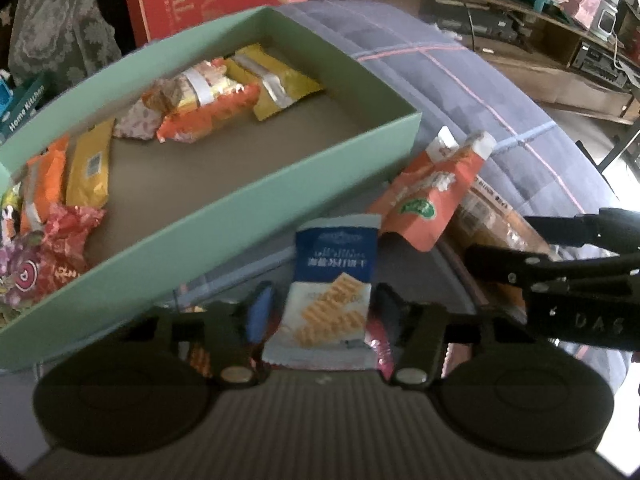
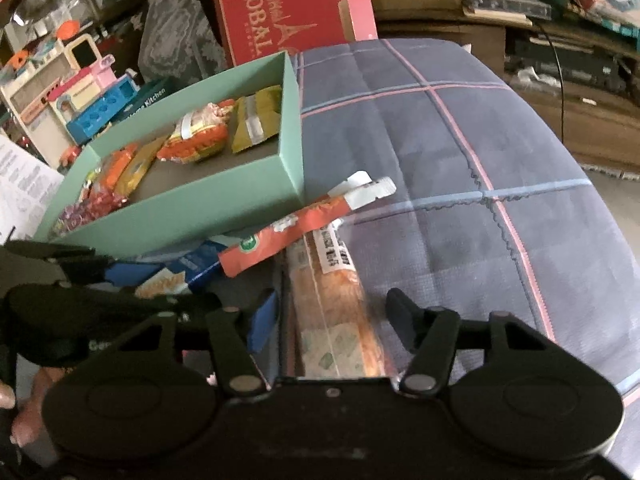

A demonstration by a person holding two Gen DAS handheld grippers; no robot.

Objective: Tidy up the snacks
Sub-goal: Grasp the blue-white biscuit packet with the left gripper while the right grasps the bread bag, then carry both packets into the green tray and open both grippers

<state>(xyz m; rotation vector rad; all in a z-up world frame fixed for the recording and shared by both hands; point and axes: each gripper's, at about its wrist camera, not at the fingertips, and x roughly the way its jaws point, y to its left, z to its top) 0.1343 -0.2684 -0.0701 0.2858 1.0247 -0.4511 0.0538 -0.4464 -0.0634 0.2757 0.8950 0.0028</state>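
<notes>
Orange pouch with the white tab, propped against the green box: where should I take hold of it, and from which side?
Grip the orange pouch across its flat body below the white tab, coming from the open quilt side. It leans against the green box over the long clear-wrapped pack, so its box side is likely blocked.

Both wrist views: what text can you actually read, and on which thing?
"GLOBAL": big red cardboard box behind the green box.
"Home Kitchen": teal carton at far left.
"DAS": black gripper body at right edge of the left view.
Blue-and-white cracker packet, orange pouch, clear-wrapped long pack: print too blurred.
</notes>
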